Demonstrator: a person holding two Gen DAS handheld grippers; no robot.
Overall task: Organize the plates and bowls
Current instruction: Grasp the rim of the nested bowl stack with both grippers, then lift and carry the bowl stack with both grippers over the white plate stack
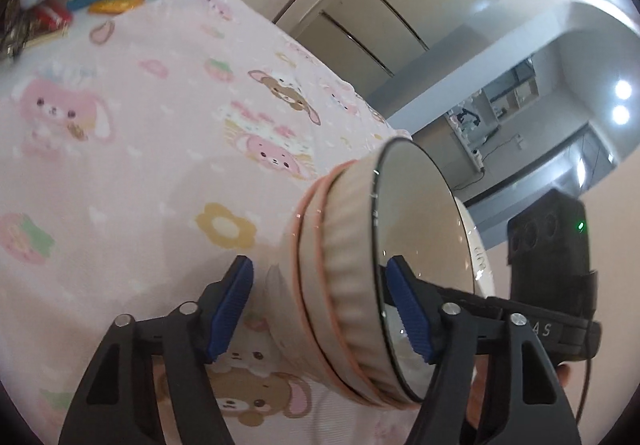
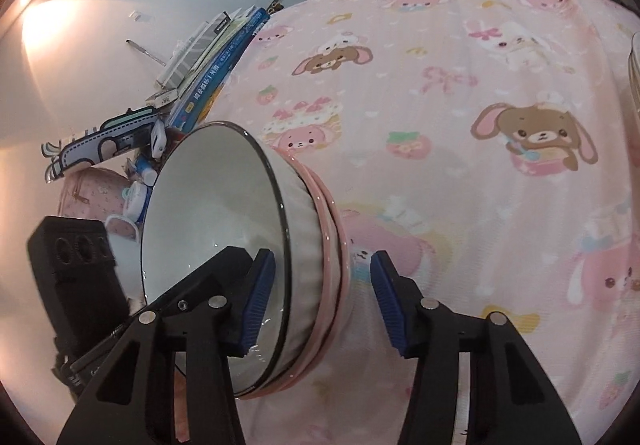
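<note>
Two grippers straddle one stack of crockery from opposite sides, and I read the scene off both wrist cameras. The stack sits on a pink tablecloth [image 1: 140, 165] printed with cartoon rabbits and bears. It is a grey ribbed bowl [image 1: 344, 277] with a thin dark rim, nested in at least one pink bowl [image 1: 308, 205], of which I see only pink rim bands below the grey wall.

The stack appears strongly tilted in both views, mouth towards the right in the left wrist view and towards the left in the right wrist view; much of that is my cameras' own roll, so I cannot tell how level it truly stands. The bowl's axis runs from its foot on the cloth out through the open mouth.

My left gripper [image 1: 320, 313] has one blue pad inside the grey bowl and the other outside, clear of the wall with cloth visible between. I read it as not yet clamped.

My right gripper [image 2: 322, 305] does likewise: the inner pad lies close against the bowl's inside, the outer pad stands apart from the pink rims. No squeeze on the stack that I can see.

Books [image 2: 216, 57] and clutter lie at the table's far edge.
</note>
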